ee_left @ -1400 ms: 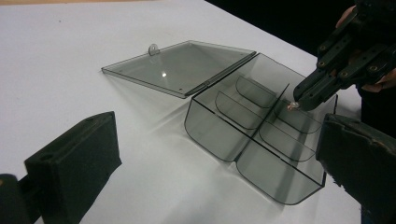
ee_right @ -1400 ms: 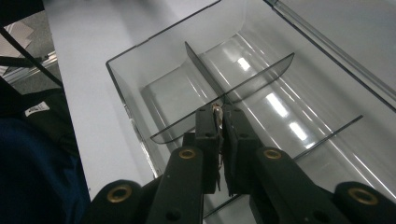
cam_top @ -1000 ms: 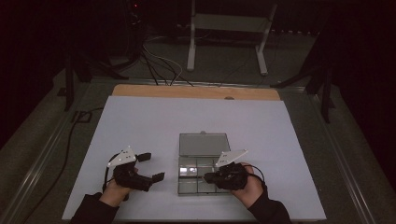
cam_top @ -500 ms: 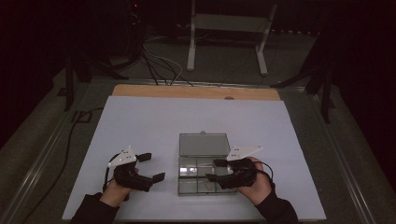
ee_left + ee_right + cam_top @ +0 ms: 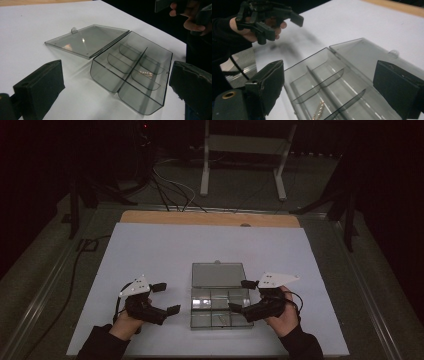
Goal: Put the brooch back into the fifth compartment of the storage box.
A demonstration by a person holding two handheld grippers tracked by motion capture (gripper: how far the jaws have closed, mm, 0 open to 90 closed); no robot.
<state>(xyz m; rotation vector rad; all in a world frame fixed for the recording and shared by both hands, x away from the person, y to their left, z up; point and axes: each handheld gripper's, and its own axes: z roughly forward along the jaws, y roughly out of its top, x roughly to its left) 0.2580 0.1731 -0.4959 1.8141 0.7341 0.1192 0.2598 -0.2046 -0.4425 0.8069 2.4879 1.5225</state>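
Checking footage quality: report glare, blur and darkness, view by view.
High view: dim, the surroundings nearly black, a bright reflection on the clear box. Left gripper view: sharp, a small glint on the open lid. Right gripper view: the near jaws soft, a smeared shadow under the left gripper.

Open clear compartment box [image 5: 220, 300], chain [image 5: 146, 73] inside

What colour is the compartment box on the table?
Smoky grey, see-through plastic; the box shows best in the left gripper view, its lid open flat.
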